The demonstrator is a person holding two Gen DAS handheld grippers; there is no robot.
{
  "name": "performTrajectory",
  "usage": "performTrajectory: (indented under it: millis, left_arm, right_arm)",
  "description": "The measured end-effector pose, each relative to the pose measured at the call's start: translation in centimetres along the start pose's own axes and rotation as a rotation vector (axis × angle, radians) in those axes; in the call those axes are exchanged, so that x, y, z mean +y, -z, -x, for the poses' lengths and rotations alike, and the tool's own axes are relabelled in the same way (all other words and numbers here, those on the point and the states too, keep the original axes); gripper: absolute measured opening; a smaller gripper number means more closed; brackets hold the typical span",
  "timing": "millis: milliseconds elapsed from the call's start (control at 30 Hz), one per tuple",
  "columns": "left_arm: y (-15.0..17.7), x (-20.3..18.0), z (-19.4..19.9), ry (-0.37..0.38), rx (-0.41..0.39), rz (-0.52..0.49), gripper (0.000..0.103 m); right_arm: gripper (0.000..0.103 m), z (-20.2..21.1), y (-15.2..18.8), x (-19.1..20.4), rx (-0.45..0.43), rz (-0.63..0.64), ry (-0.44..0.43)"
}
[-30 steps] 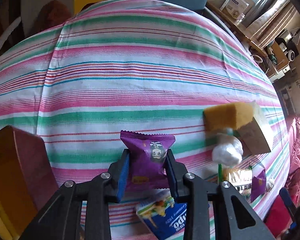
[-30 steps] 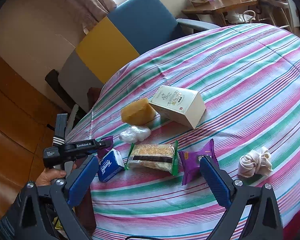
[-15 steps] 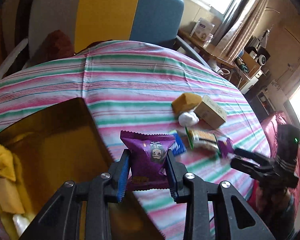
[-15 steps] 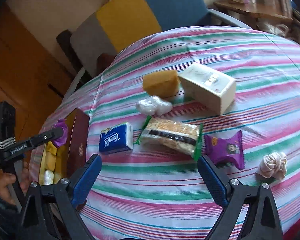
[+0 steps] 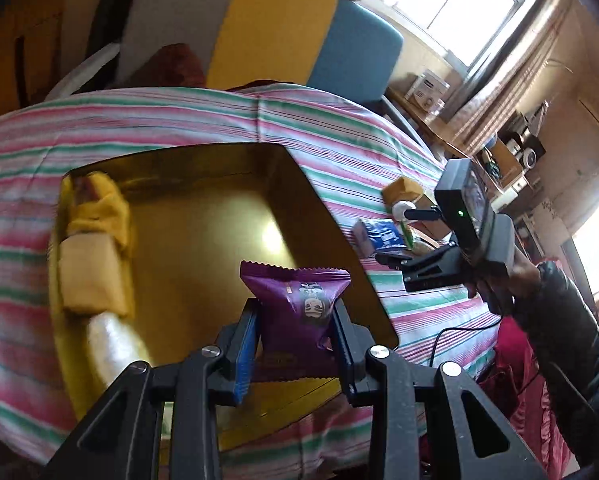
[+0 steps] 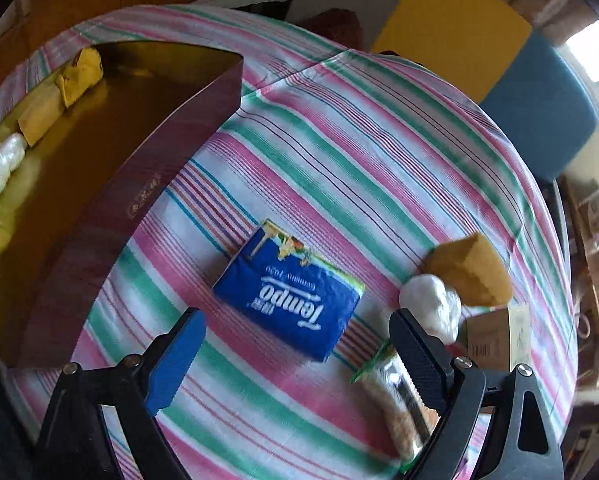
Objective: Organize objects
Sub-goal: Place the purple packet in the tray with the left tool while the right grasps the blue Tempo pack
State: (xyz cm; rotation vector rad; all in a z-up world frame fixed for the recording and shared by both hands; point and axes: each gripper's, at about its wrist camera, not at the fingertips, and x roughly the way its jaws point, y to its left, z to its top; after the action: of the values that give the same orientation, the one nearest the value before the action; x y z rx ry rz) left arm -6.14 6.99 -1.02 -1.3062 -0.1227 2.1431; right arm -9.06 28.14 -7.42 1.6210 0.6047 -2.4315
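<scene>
Desk (image 6: 379, 152) under a pink/green/white striped cloth. Big box (image 5: 219, 216), gold inside and dark red outside, sits open on it; a yellow cloth (image 5: 99, 208), a pale block (image 5: 87, 272) and a white wad (image 5: 111, 344) lie in a row along one wall. Left gripper (image 5: 295, 324) is clamped on a purple snack packet (image 5: 299, 304), held upright above the box floor, near the box's front edge. Right gripper (image 6: 295, 356) has its jaws wide apart, holding nothing, hovering over a blue Tempo tissue pack (image 6: 291, 296) that lies flat on the cloth just beside the box. Right of the pack: tan sponge (image 6: 471, 272), white plastic wad (image 6: 431, 304) touching it, cardboard carton (image 6: 495, 336), and a green-edged cracker bar (image 6: 391, 404) partly under the right finger.
</scene>
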Motion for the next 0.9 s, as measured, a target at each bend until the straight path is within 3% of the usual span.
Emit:
performTrajectory:
  millis: [133,233,333,467,667,900]
  left_arm:
    - [0.9,2.4,1.2,-0.016,-0.014,0.067,0.034]
    - [1.3,3.5,1.5,-0.016,-0.022,0.104,0.034]
    - [1.3,3.8,1.1,-0.012,-0.021,0.118,0.034]
    - [1.4,3.6,0.7,-0.001,-0.026,0.116,0.034]
    - [1.2,3.6,0.4,-0.018,-0.029,0.117,0.034]
    - [-1.3,4.0,-1.1,-0.095,-0.025,0.084,0.034]
  right_arm:
    - [0.093,-1.8,-1.8,-0.6,0.054,0.023,-0.036]
    - [0.064,-2.2,-2.1,-1.4,0.081,-0.044,-0.097]
    - [0.057,-1.8,-1.2,-1.5,0.081,-0.103,-0.114]
    - [0.053,-1.0,1.2,-0.5,0.098,-0.176,-0.16]
    - [0.053,0.3,4.7,-0.4,0.009,-0.318,-0.216]
    - [0.053,0.6,5.7,-1.0,-0.036,-0.326,-0.216]
